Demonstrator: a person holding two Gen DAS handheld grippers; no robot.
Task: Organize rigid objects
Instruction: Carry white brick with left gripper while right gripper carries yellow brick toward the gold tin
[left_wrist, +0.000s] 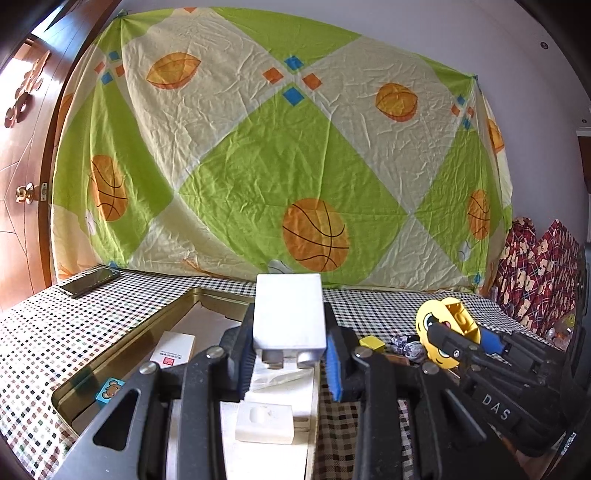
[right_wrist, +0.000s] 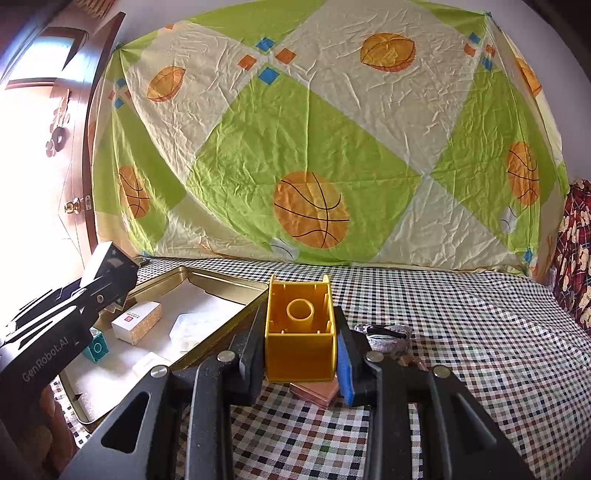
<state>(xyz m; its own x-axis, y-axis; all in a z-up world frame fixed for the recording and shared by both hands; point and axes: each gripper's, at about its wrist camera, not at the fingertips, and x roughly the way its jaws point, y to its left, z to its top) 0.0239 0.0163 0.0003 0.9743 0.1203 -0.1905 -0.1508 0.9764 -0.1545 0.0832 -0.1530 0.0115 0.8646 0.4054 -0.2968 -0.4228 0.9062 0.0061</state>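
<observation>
Fingers (right_wrist: 341, 354) around yellow block (right_wrist: 300, 334)

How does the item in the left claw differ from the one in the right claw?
The white block in the left claw is plain and closed on its visible faces, with a metal-looking lower end; the yellow brick in the right claw shows an open hollow side with a round tube inside. The white block hangs over the gold tin; the yellow brick hangs over the checkered cloth beside it. Both are boxy, rigid, and clamped clear of the surface.
</observation>
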